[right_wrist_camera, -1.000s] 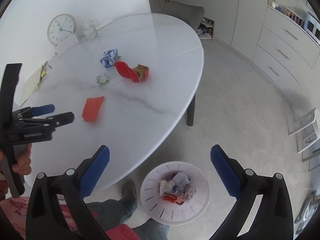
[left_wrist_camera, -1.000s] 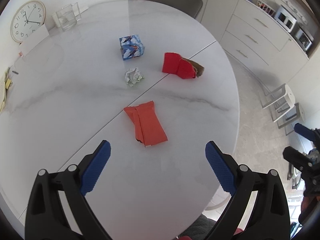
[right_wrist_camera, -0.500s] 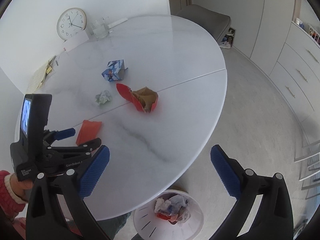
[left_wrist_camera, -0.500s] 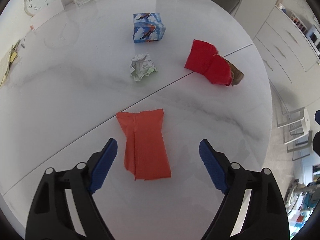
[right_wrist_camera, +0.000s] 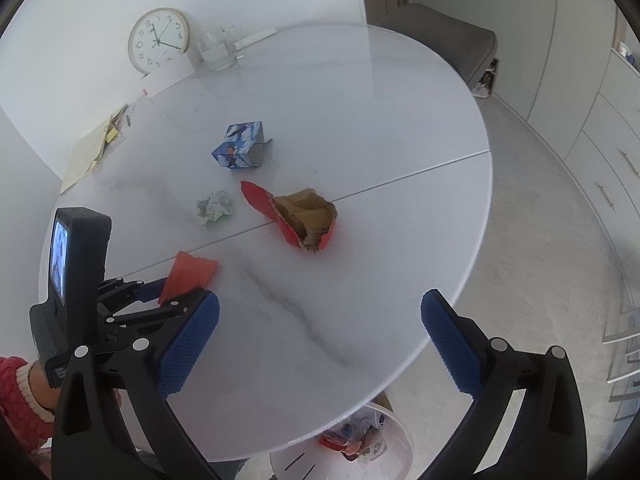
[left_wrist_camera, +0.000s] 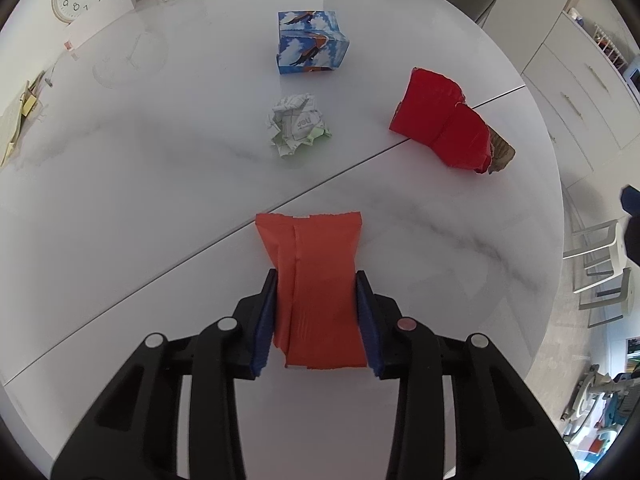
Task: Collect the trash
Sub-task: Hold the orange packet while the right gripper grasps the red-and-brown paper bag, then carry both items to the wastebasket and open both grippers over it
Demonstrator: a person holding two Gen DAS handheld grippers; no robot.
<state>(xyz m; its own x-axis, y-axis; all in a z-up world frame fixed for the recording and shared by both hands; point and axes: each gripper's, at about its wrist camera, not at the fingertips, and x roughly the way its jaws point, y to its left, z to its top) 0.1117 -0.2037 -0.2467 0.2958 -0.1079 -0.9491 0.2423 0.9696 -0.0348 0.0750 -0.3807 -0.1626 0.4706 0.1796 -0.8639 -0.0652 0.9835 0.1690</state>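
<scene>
Orange wrapper (left_wrist_camera: pixel 316 292) sat clamped between the blue pads (left_wrist_camera: pixel 366 320) of my left tool (left_wrist_camera: pixel 316 312), its far end lying on the white marble surface (left_wrist_camera: pixel 120 184) across the seam. I saw my right tool (right_wrist_camera: pixel 320 344) spread wide with nothing in it, hovering over the surface edge nearest me. Crumpled paper ball (left_wrist_camera: pixel 298 124) lay beyond the wrapper, blue printed box (left_wrist_camera: pixel 310 42) behind that, torn red carton (left_wrist_camera: pixel 444 128) off to the right on the seam, all apart from each other. White trash bin (right_wrist_camera: pixel 348 448) stood on the floor below the surface edge, rubbish inside. Clock (right_wrist_camera: pixel 159 40) leaned on the wall.
</scene>
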